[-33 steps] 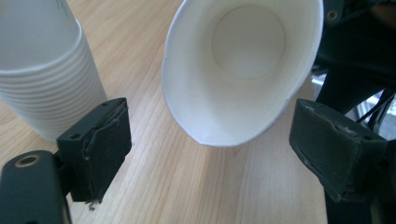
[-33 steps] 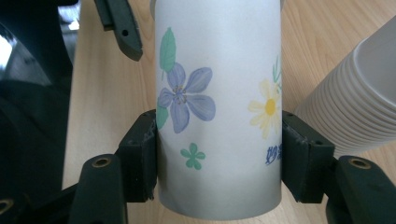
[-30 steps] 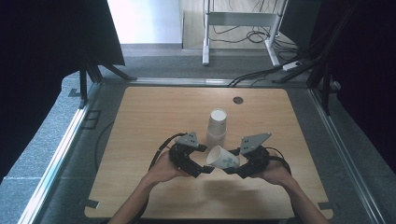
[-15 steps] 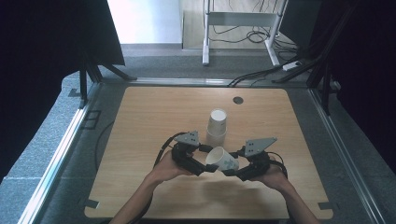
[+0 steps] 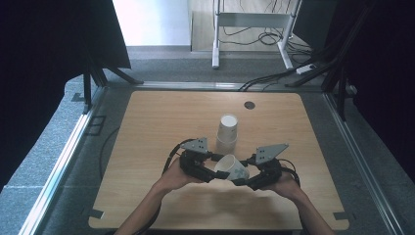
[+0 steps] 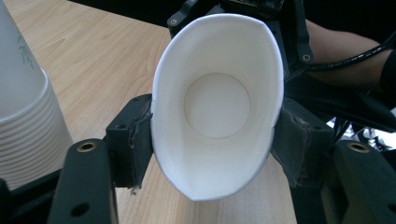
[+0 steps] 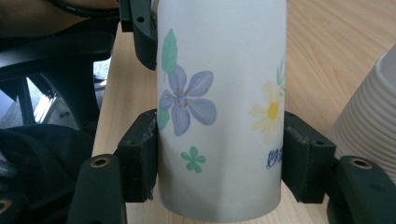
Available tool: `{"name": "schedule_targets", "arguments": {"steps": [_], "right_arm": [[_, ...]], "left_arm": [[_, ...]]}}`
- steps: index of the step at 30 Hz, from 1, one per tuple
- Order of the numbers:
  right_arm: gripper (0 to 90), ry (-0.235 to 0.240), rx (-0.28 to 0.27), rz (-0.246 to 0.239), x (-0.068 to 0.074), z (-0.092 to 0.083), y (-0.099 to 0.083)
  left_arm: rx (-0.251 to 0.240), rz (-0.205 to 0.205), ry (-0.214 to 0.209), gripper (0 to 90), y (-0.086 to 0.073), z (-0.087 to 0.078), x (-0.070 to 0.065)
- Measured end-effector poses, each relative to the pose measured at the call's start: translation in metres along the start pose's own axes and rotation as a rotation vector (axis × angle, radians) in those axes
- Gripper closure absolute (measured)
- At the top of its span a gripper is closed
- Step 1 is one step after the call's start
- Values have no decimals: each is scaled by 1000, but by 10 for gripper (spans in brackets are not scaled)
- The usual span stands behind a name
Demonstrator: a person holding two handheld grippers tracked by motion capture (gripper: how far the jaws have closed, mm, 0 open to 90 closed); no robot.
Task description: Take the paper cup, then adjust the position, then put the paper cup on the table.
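Cup point(image 5: 232, 168) squeezed between both grippers, beside stack point(image 5: 227, 133)

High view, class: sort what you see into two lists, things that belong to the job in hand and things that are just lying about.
In the job:
- paper cup, held on its side between both grippers
- left gripper, squeezing the cup's rim end oval
- right gripper, clamped on its flowered side
- stack of cups

Lying about:
- cables on the floor
- white frame beyond the table

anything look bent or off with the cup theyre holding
Yes: the paper cup held on its side between both grippers is squashed. The left gripper pinches its mouth, so the rim looks oval, not round. Nothing spilled.
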State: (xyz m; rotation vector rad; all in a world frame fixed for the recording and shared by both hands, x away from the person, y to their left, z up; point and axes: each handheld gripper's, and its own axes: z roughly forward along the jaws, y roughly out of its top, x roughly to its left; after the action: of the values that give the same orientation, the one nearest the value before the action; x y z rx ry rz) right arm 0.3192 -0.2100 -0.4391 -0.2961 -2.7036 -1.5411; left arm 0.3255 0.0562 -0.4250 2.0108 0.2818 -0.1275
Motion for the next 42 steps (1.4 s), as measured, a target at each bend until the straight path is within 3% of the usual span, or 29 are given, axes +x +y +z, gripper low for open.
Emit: {"name": "schedule_targets", "arguments": {"steps": [2, 3, 8, 12, 15, 22, 24, 42], "right_arm": [[356, 6, 5, 8, 0, 1, 0], [280, -10, 24, 21, -1, 2, -1], [130, -58, 65, 58, -1, 2, -8], [125, -121, 65, 105, -3, -6, -18], [125, -172, 70, 118, -5, -13, -24], [117, -226, 92, 151, -7, -17, -30], [115, -231, 102, 155, -8, -16, -32], [125, -264, 135, 170, -10, -16, -37]], "left_arm": [[3, 4, 2, 357, 0, 0, 0], [9, 9, 5, 361, 1, 0, -1], [34, 24, 31, 365, 2, -3, -2], [52, 27, 60, 365, 3, -7, -2], [96, 35, 105, 364, 5, -11, -1], [139, 30, 160, 364, 8, -15, 1], [163, 22, 189, 364, 9, -16, 2], [243, -27, 301, 364, 4, -26, 10]]}}
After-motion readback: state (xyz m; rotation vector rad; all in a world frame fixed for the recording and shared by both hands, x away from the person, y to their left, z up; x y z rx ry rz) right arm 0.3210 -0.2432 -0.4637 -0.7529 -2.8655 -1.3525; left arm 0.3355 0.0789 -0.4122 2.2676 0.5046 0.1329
